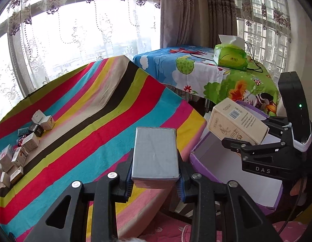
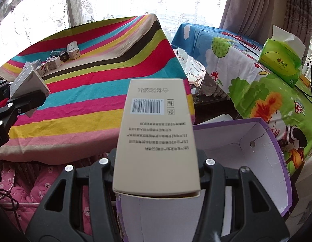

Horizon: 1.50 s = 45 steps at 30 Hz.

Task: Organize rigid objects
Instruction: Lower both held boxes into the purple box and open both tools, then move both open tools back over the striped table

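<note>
The striped surface (image 1: 91, 109) is being covered by a multicoloured cloth, and a cluster of small boxes (image 1: 25, 143) is being carried near its far left edge. A second surface (image 1: 196, 74), draped in a cartoon-print cloth, is being occupied by a green tissue pack (image 1: 229, 55). An open purple-walled storage box (image 2: 276, 141) is being kept just beside the striped surface, below its right edge. A beige carton (image 2: 156, 141) with a barcode is being grasped by the right claw (image 2: 156, 173) and is being held over the storage box. A grey box (image 1: 156, 153) is being grasped by the left claw (image 1: 156, 177) and is being held above the near edge of the striped surface.
</note>
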### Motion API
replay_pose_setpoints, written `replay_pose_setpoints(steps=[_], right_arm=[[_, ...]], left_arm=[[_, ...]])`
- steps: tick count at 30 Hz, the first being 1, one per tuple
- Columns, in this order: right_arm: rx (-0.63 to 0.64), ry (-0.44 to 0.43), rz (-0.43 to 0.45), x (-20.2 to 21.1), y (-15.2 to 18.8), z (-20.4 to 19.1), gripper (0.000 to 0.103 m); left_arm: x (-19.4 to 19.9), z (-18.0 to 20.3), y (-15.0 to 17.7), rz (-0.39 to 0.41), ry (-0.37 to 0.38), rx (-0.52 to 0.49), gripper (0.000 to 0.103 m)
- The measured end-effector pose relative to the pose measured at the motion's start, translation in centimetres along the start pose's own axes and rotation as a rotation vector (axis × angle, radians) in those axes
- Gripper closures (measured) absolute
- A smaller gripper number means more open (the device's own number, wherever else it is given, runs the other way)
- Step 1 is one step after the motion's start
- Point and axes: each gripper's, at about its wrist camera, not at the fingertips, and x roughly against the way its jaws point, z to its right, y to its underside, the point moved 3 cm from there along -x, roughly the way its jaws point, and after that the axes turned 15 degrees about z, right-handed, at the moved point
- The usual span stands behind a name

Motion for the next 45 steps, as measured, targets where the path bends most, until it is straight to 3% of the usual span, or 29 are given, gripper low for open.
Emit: replay_pose_setpoints(steps=[12, 15, 20, 23, 26, 28, 30, 32, 35, 40, 45], right_arm=[[-0.104, 0.153, -0.062, 1.1, 2.7, 6.9, 0.048], [-0.114, 0.188, -0.065, 1.7, 3.1, 8.3, 0.048], [-0.17, 0.244, -0.075, 2.9, 4.2, 10.8, 0.048], [-0.172, 0.26, -0.073, 3.4, 4.7, 11.5, 0.048], [-0.18, 0.235, -0.076, 3.5, 5.1, 11.4, 0.048], [-0.193, 0.232, -0.077, 3.3, 5.2, 11.5, 0.048], [-0.213, 0.233, -0.084, 3.2, 5.3, 11.8, 0.045], [-0.227, 0.246, -0.084, 3.3, 5.1, 12.1, 0.029], [-0.205, 0.281, -0.053, 3.9, 4.2, 12.1, 0.027], [-0.198, 0.198, -0.015, 3.1, 1.6, 9.2, 0.027], [-0.118, 0.029, -0.051, -0.8, -0.5, 1.3, 0.026]], left_arm=[[-4.2, 8.0, -0.3, -0.087, 0.189, -0.059, 0.068], [-5.2, 9.0, 0.0, -0.119, 0.242, -0.019, 0.068], [-6.4, 8.8, 1.9, -0.184, 0.324, 0.143, 0.068], [-7.1, 9.2, 2.7, -0.21, 0.34, 0.161, 0.068], [-6.8, 10.1, 2.5, -0.183, 0.374, 0.168, 0.067], [-6.3, 10.9, 1.8, -0.147, 0.417, 0.167, 0.058], [-6.1, 11.2, 1.4, -0.131, 0.445, 0.18, 0.02], [-5.8, 10.6, 1.1, -0.098, 0.434, 0.216, 0.018], [-5.7, 8.5, 1.0, -0.094, 0.397, 0.265, 0.018], [-4.7, 0.9, 1.2, 0.0, 0.131, 0.261, 0.018], [-2.7, -9.3, 3.4, 0.04, -0.146, 0.295, 0.017]])
